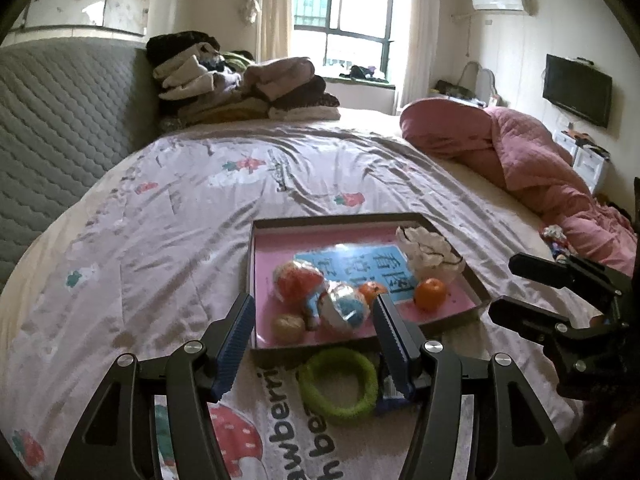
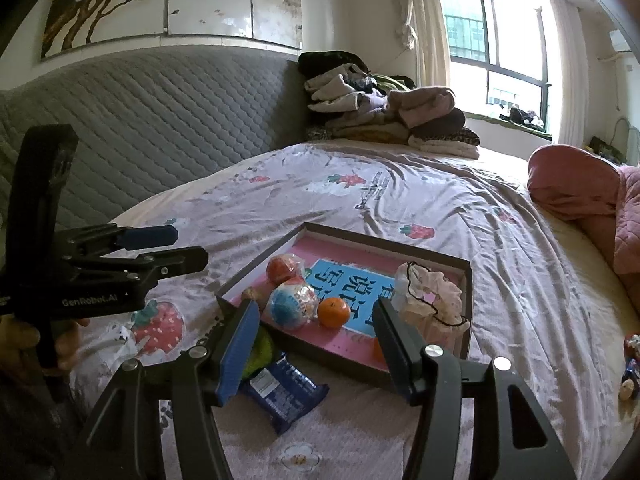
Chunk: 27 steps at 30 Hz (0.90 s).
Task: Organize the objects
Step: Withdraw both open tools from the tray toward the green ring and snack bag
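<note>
Looking along my left claw (image 1: 314, 326), I see its two blue-padded jaws standing apart with nothing gripped between them. It hangs above the near edge of a shallow tray (image 1: 262, 232) with a dark rim and pink floor, which lies on the bed (image 1: 160, 208). In the tray sit a red-and-white wrapped ball (image 1: 298, 284), a blue-and-white wrapped ball (image 1: 346, 310), a walnut-like thing (image 1: 289, 328), two oranges, one small (image 1: 370, 291) and one larger (image 1: 430, 294), and a frilly white pouch (image 1: 430, 254) at the far right corner. Just outside the tray's near rim a green ring (image 1: 338, 384) lies on the bedspread, with a blue packet (image 1: 386, 394) just beside it, partly hidden by my right jaw. My right claw (image 1: 504, 290) shows at the right edge, beside the tray, its jaws parted and empty.

Along my right claw (image 2: 316, 328), the jaws are likewise spread, holding nothing, over the tray's (image 2: 466, 300) near rim. The blue packet (image 2: 286, 394) lies on the bed just in front of the tray, touching the green ring (image 2: 258, 350), which is mostly hidden behind my left jaw. An orange (image 2: 334, 312) rests against the blue-and-white ball (image 2: 290, 306). The left claw (image 2: 188, 248) is at the left, apart from the tray, jaws open. Folded clothes (image 2: 384, 116) are stacked by the grey headboard (image 2: 160, 120).
</note>
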### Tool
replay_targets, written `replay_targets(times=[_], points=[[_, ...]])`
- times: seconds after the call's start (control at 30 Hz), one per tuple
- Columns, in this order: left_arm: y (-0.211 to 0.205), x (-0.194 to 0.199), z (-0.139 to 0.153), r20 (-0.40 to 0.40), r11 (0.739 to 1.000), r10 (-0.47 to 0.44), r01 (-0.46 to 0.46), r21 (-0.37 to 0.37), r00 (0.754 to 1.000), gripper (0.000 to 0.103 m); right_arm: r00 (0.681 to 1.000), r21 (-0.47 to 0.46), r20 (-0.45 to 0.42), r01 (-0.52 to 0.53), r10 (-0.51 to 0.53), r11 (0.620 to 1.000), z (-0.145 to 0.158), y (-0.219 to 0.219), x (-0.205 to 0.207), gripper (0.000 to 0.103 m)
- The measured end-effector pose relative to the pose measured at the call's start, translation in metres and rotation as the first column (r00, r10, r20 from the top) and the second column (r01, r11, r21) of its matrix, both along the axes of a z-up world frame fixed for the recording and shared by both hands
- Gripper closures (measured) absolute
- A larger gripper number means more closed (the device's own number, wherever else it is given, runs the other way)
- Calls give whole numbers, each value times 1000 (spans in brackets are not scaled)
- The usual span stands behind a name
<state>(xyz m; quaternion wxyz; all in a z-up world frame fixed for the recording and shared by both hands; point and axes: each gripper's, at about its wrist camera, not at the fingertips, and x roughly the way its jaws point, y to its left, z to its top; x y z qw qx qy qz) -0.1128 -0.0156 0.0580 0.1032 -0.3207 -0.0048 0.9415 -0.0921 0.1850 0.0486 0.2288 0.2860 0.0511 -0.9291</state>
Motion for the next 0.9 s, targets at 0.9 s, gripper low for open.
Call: replay_targets(times=[0.9], points=[[-2,25,-41,107,1000,19,-19,0,994,40,998,39,61,-19,16,999,-30,-4,27,44]])
